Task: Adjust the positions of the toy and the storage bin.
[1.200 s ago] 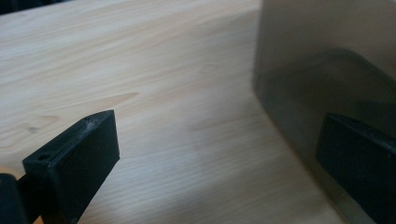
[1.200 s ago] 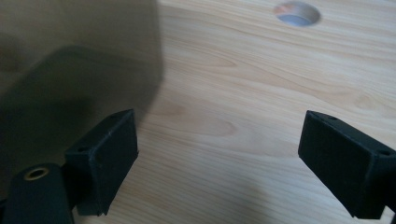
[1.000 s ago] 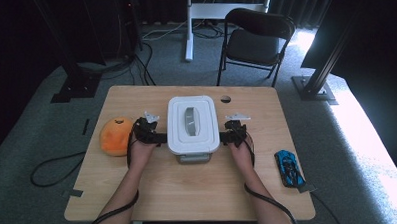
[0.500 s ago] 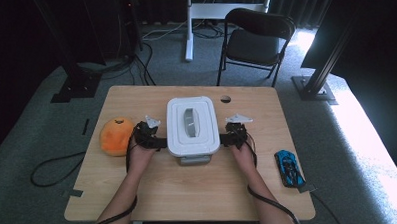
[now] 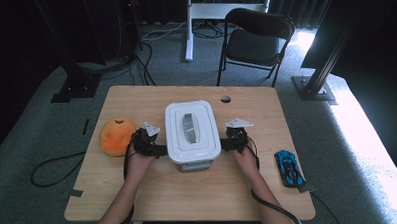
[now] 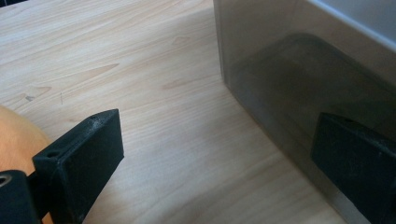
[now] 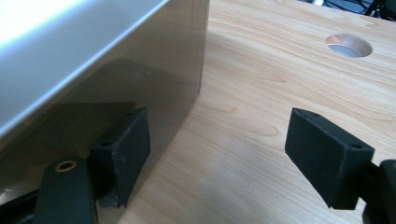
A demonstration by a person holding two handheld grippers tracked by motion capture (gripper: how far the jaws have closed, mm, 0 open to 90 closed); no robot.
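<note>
- I had the left tongs [image 5: 158, 149] and the right tongs [image 5: 224, 144] low on the pale wooden bench [image 5: 189, 202], one at each long flank of the white rectangular plastic lidded box [image 5: 192, 129], which sat between my two hands near the middle of the bench.
- The box's long axis ran away from me, front to back, so each pair of tongs faced a long side wall square on, and both stood about equally near it.
- In the left gripper view, the left tongs [image 6: 219, 154] were released: one jaw lay against or just beside the translucent wall [image 6: 299, 79], the other stood well out over bare wood near the round orange soft toy [image 6: 18, 140], with nothing between them.
- In the right gripper view, the right tongs [image 7: 217, 149] were likewise unclenched, and their jaws had just been closing a little; one jaw sat just beside the wall [image 7: 140, 60], whether touching I could not tell, the other apart over the bench, gripping nothing.
- I judged that the coming move turned on both tongs meeting the box from its two sides.
- Farther off lay the small blue toy car [image 5: 289, 167] at the right edge and the round hole [image 5: 225, 99] in the bench beyond the box.
</note>
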